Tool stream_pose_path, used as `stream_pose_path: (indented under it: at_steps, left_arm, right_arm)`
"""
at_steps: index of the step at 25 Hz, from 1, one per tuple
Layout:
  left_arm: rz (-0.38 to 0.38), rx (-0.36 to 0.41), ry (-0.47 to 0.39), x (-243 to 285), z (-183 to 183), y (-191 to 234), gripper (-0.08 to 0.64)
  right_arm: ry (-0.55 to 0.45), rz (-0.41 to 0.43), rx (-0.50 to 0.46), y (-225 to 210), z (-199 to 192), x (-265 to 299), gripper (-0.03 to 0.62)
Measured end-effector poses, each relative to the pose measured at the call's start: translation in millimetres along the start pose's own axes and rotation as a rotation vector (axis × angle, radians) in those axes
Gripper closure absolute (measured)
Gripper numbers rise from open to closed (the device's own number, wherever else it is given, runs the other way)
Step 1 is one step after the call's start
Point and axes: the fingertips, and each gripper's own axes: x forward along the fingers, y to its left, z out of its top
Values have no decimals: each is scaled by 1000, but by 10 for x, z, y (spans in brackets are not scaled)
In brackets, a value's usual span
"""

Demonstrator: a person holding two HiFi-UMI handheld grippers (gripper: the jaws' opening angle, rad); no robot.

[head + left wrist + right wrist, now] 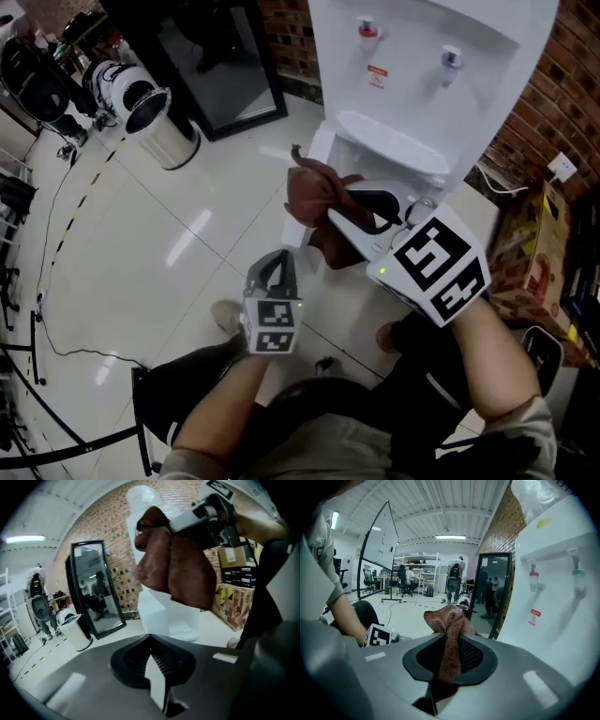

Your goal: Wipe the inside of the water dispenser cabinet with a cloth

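**Entry: cloth in hand, approach to cabinet**

Right gripper [339,199]: jaws partly closed and clamped on the reddish-brown terry cloth [314,192]. A fold is pinched between the pads, and the bulk is bunched ahead of the tips and hanging below them. Left gripper [278,262]: jaws fully together, nothing in them. It sits lower than the right gripper and to its left.

The tall white water dispenser [422,75] stands just beyond the right gripper's tips. Its lower cabinet [159,616] is below the cloth (I cannot tell whether the door is open).

Judgement: this is the carry-in, and wiping has not begun. To do it well:
- Hold the pinch firm.
- Drop the right gripper low enough to face the cabinet opening.
- Lead with the loose bunch so fabric, not jaw plastic, meets the inner walls.
- Keep the free left gripper for the door if it needs holding.
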Motion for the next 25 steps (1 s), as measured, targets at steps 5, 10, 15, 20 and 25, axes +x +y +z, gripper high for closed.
stream_pose_path:
  at_steps: [5,10,15,20,25]
  left_arm:
    - [-23,14,12,120,-56,489,560]
    - [-39,-13,0,83,130,785,560]
    - [-160,-14,-35,-86,584,767,546]
    - [-301,49,41,-118,519,484,475]
    - [-263,48,-13,-101,457,558,483]
  right_arm:
    - [77,10,-29,172,-127,441,512]
    - [138,42,-52,242,-220,866,512]
    - [238,92,-58,189,-511,1286,512]
    - [233,144,-12,148,-550,1536,512]
    - [206,157,-29,164,-384,1627,512]
